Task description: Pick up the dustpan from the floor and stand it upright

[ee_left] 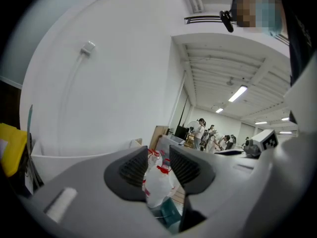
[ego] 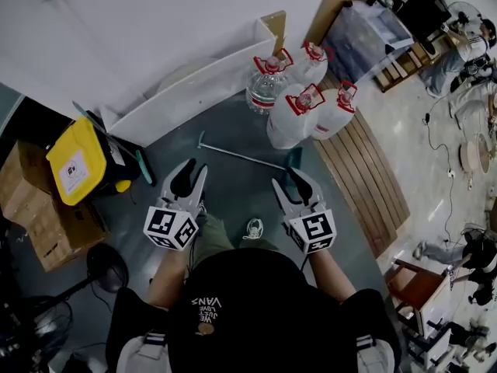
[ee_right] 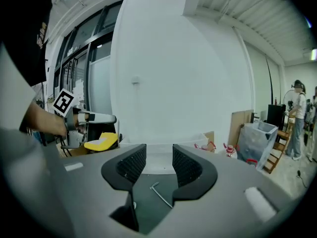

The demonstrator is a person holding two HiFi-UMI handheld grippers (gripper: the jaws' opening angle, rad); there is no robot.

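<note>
The dustpan lies flat on the dark floor: a thin metal handle (ego: 241, 155) runs left from its teal pan (ego: 293, 158), which sits by the water jugs. My left gripper (ego: 196, 168) hovers below the handle's left end, and my right gripper (ego: 289, 179) is just below the pan. Both are open with nothing between the jaws. The left gripper view looks through the left gripper (ee_left: 158, 162) at the jugs and the teal pan (ee_left: 169, 213). In the right gripper view the handle (ee_right: 161, 195) lies on the floor beyond the right gripper (ee_right: 159, 160).
Several large water jugs (ego: 303, 107) with red caps stand just beyond the pan. A long white panel (ego: 194, 92) leans at the back. A yellow bin (ego: 75, 162) and cardboard boxes (ego: 39, 208) sit at left, a wooden slatted pallet (ego: 365, 177) at right. People work far right.
</note>
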